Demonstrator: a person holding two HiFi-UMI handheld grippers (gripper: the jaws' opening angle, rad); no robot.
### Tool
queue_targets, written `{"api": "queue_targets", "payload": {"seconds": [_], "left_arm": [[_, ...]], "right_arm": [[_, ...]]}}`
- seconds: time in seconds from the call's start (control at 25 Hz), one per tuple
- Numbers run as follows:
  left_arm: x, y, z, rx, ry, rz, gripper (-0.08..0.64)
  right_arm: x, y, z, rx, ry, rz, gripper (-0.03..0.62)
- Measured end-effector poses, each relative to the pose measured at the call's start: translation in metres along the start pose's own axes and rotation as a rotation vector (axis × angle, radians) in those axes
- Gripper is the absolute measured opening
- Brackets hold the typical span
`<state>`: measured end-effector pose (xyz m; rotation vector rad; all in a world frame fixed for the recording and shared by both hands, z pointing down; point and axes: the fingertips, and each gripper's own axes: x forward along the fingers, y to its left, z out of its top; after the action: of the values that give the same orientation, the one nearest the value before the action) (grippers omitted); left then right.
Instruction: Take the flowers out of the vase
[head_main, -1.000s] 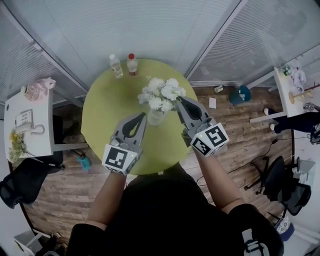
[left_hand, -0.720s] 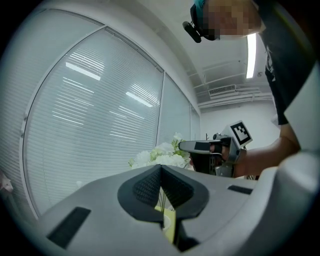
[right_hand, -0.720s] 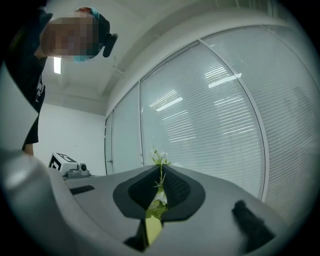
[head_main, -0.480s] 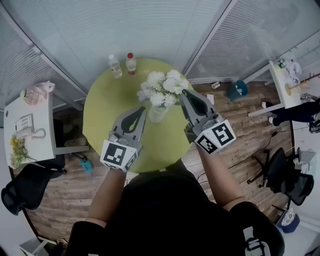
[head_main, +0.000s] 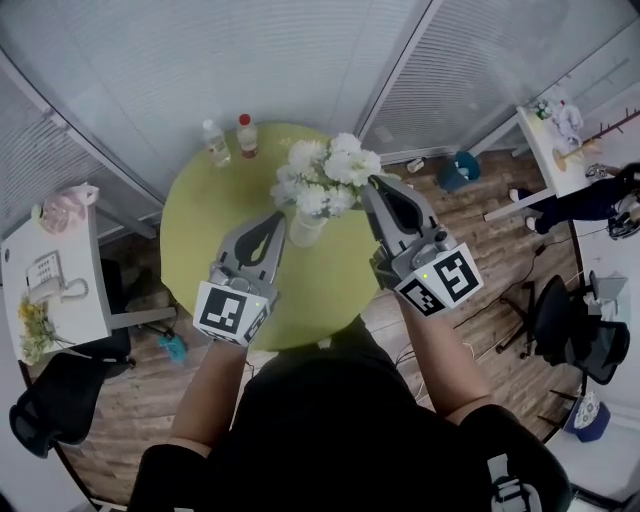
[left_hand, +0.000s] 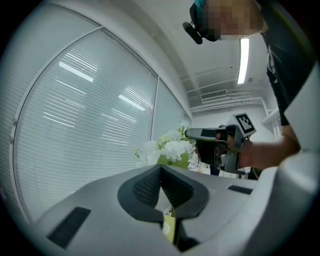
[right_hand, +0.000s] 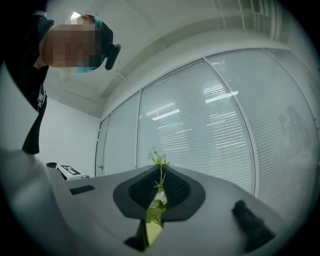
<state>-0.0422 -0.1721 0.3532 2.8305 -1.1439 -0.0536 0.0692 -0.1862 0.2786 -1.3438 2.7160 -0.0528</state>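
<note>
A bunch of white flowers (head_main: 325, 172) stands in a clear glass vase (head_main: 306, 232) on a round green table (head_main: 210, 230). My right gripper (head_main: 368, 183) is shut on the flowers from the right, just under the blooms. In the right gripper view a green stem (right_hand: 160, 182) runs up between its closed pads. My left gripper (head_main: 279, 216) is shut, its tips at the left side of the vase's rim. In the left gripper view the flowers (left_hand: 172, 149) show beyond its closed jaws, and the right gripper (left_hand: 189, 133) reaches in from the right. The stems inside the vase are hidden.
Two small bottles (head_main: 213, 143) (head_main: 246, 135) stand at the table's far edge. A white side desk with a telephone (head_main: 45, 270) is at the left. Office chairs (head_main: 575, 335) and another person (head_main: 590, 200) are at the right. Blind-covered glass walls stand behind the table.
My right gripper has risen with the flowers, so the blooms sit higher above the vase. The left gripper has stayed at the vase.
</note>
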Motion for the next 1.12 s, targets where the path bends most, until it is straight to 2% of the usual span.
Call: {"api": "queue_targets", "payload": {"seconds": [0.2, 0.48, 1.12], "left_arm": [[-0.001, -0.008, 0.004, -0.004, -0.007, -0.022, 0.009], [-0.003, -0.028, 0.015, -0.001, -0.022, -0.011, 0.009], [-0.015, -0.107, 0.000, 0.016, 0.018, 0.018, 0.009]], "right_arm": [[-0.017, 0.001, 0.014, -0.014, -0.018, -0.029, 0.021], [-0.051, -0.007, 0.007, 0.009, -0.021, -0.057, 0.021], [-0.127, 0.000, -0.038, 0.052, 0.068, -0.012, 0.021]]}}
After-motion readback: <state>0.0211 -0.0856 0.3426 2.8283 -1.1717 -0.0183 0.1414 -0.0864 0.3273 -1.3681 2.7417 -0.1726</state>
